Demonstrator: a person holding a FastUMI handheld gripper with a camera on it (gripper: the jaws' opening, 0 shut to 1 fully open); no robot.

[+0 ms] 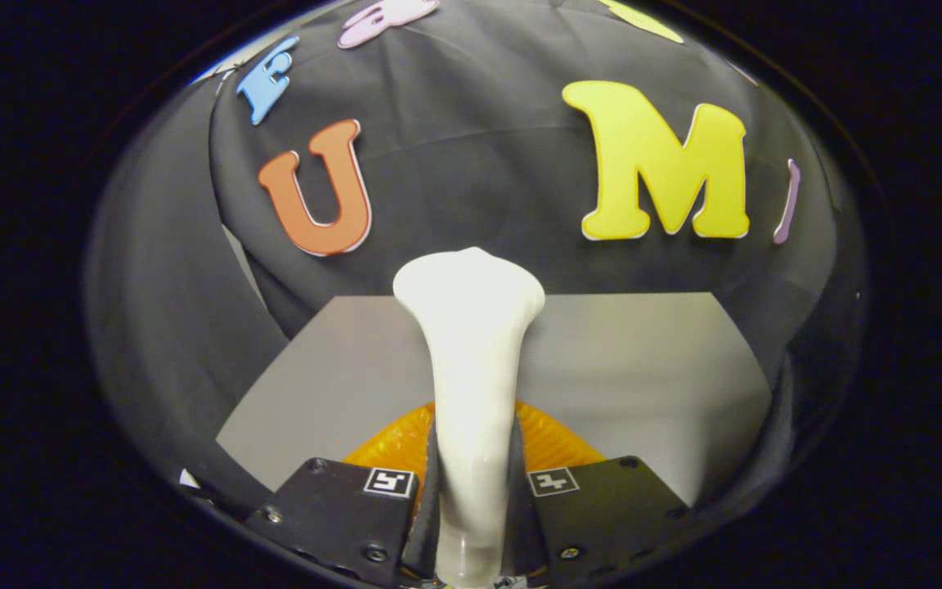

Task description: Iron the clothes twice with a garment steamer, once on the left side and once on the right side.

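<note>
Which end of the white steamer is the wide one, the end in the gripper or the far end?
The far end: the white steamer flares into a broad head beyond the fingers, above the grey table. The narrow handle is the part clamped in the gripper.

My gripper (471,491) had both fingers squeezed on the white steamer (471,352). It pointed up over the gray bench (643,368).

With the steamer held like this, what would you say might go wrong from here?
1. The gripper is shut on the steamer low on its narrow, smooth white handle, and the wide head stands well beyond the fingers, so it might tip or twist during a pass.
2. The steamer blocks the middle of the gripper view, so aiming along the garment may be hard.
3. Only the grey table and the booth wall lie ahead, so steam could hit the wrong surface.
</note>
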